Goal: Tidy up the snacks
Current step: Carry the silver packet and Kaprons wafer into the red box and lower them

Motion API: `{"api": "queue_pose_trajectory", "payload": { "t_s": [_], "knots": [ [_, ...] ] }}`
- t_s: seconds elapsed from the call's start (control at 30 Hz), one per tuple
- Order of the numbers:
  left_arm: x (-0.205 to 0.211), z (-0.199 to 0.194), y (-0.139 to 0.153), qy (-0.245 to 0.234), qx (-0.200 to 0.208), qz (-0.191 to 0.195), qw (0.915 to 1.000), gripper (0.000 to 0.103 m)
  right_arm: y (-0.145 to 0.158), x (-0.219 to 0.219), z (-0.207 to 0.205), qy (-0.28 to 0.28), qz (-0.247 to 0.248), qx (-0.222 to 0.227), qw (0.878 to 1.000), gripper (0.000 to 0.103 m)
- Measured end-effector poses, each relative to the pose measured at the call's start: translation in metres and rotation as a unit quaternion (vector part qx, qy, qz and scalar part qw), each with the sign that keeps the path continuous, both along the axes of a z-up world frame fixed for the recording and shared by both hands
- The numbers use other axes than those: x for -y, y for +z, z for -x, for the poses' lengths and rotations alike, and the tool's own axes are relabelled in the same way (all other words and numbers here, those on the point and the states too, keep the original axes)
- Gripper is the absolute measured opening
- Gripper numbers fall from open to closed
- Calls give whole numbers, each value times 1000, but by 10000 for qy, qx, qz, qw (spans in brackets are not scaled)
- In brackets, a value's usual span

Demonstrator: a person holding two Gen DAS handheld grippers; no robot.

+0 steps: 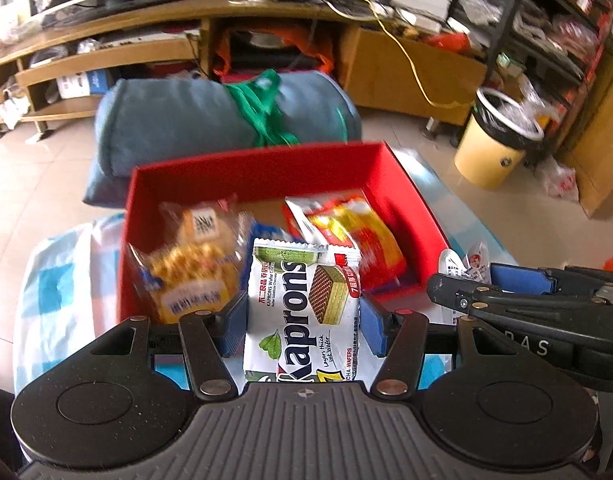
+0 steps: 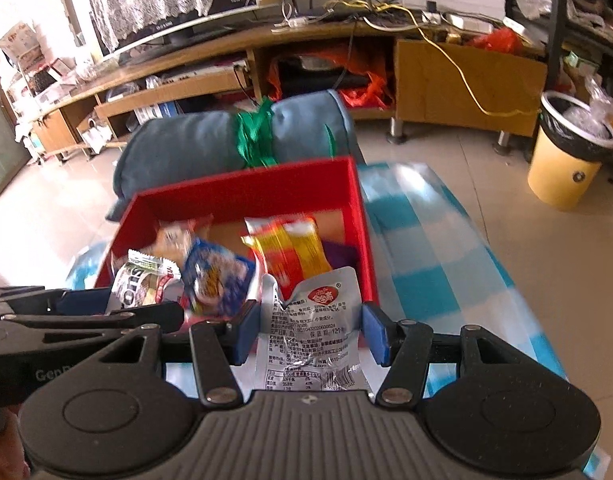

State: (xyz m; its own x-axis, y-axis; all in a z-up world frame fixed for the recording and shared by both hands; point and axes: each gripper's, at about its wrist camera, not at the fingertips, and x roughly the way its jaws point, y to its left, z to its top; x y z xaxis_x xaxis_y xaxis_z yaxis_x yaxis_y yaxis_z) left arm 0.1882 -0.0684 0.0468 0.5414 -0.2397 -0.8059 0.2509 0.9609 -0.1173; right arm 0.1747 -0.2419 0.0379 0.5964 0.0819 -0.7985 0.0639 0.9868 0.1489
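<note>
A red box point(image 1: 262, 168) stands on the checkered cloth and holds a yellow biscuit pack point(image 1: 194, 268) and a red-yellow snack pack point(image 1: 358, 232). My left gripper point(image 1: 302, 320) is shut on a white Kaprons wafer pack point(image 1: 302, 304) at the box's near edge. My right gripper point(image 2: 308, 328) is shut on a silvery white snack packet point(image 2: 314, 332), also at the box's point(image 2: 246, 192) near edge. The right view shows a blue pack point(image 2: 218, 280) and the red-yellow pack point(image 2: 290, 248) inside, with the left gripper point(image 2: 86, 312) and Kaprons pack point(image 2: 140, 282) at left.
A rolled blue blanket point(image 1: 210, 120) tied with green ribbon lies behind the box. A yellow bin point(image 1: 498, 140) stands on the tiled floor at right. A long wooden TV stand point(image 1: 266, 20) runs along the back. The blue-white checkered cloth point(image 2: 426, 248) extends right of the box.
</note>
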Motion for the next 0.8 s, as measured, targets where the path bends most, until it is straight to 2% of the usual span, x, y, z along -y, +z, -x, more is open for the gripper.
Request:
{"api": "queue_pose_trajectory", "payload": {
  "t_s": [0.33,0.8],
  "knots": [
    [-8,-40,-1,360,103,-29,9993,65,-6,-6,-50,73,-84,76,9999,50],
    [-6,-73,-36,523,-223,-216,9982,65,-40,-7,-87,32,20,-287,9996,50]
  ]
}}
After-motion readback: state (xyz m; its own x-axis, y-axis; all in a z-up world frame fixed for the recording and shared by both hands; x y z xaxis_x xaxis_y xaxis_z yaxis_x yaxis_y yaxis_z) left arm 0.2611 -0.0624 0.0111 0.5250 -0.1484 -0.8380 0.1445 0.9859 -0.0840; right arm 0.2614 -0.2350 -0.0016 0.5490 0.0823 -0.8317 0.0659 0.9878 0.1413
